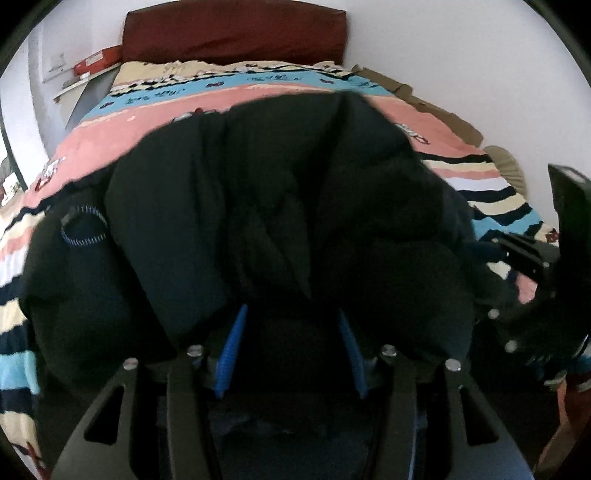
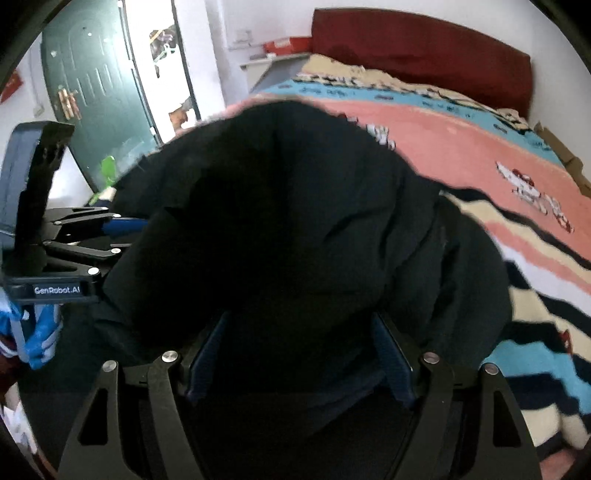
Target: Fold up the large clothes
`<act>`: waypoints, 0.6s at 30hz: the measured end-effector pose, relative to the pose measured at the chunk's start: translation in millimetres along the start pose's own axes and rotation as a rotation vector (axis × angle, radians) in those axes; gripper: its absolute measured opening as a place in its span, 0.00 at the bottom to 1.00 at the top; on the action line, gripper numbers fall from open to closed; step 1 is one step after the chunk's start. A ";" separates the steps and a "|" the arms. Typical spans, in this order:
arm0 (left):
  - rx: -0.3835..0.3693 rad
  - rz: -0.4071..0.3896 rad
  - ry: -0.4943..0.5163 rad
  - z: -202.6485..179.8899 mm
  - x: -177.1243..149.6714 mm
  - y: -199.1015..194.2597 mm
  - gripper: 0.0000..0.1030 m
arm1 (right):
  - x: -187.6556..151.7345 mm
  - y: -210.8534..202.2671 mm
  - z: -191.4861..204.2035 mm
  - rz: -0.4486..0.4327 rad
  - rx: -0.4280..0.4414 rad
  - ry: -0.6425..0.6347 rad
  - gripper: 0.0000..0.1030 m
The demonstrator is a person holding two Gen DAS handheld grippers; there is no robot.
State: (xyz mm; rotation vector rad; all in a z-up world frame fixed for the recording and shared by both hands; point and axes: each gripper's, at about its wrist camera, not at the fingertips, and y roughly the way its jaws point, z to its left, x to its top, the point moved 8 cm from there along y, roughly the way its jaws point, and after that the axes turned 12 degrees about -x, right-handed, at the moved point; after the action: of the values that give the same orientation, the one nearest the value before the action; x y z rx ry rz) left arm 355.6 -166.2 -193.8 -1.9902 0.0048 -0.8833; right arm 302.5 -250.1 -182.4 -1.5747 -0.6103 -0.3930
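A black padded jacket (image 1: 266, 206) lies bunched on the bed and fills both views; it also shows in the right wrist view (image 2: 288, 221). My left gripper (image 1: 291, 332) has jacket fabric draped over and between its blue-padded fingers (image 1: 232, 350), which stand apart with cloth bunched in the gap. My right gripper (image 2: 299, 354) likewise has the jacket piled between its dark blue pads (image 2: 391, 362). Fingertips are hidden under cloth in both views. The right gripper shows at the right edge of the left wrist view (image 1: 532, 258); the left gripper shows at the left of the right wrist view (image 2: 74, 243).
The bed carries a striped pink, blue, cream and black blanket (image 1: 155, 122), seen too in the right wrist view (image 2: 461, 147). A dark red headboard (image 1: 236, 33) stands against the white wall. A green door (image 2: 99, 92) and a shelf with a red box (image 2: 284, 46) are left of the bed.
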 end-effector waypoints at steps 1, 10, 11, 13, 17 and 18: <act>0.004 -0.002 -0.003 1.7 -0.2 2.8 0.46 | -3.1 6.8 1.6 0.003 -0.015 -0.005 0.73; 0.073 -0.012 0.033 -4.7 -3.0 3.6 0.47 | -6.9 18.3 0.1 0.051 -0.067 0.028 0.73; 0.076 -0.011 0.032 -6.3 -3.4 -0.8 0.47 | -7.1 13.7 -0.3 0.059 -0.073 0.033 0.73; 0.073 -0.019 0.024 -8.7 -4.4 -11.3 0.47 | -8.3 0.2 0.0 0.064 -0.069 0.045 0.73; 0.066 -0.054 0.020 -17.0 -8.3 -47.6 0.47 | -12.3 -33.1 0.8 0.041 -0.073 0.060 0.73; 0.064 -0.065 0.020 -19.3 -10.2 -57.8 0.47 | -14.5 -44.4 -0.4 0.031 -0.076 0.067 0.73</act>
State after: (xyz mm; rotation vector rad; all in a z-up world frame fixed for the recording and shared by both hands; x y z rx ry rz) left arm 317.7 -144.3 -150.2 -1.9313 -0.0765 -0.9337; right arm 264.6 -251.8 -155.3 -1.6347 -0.5243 -0.4483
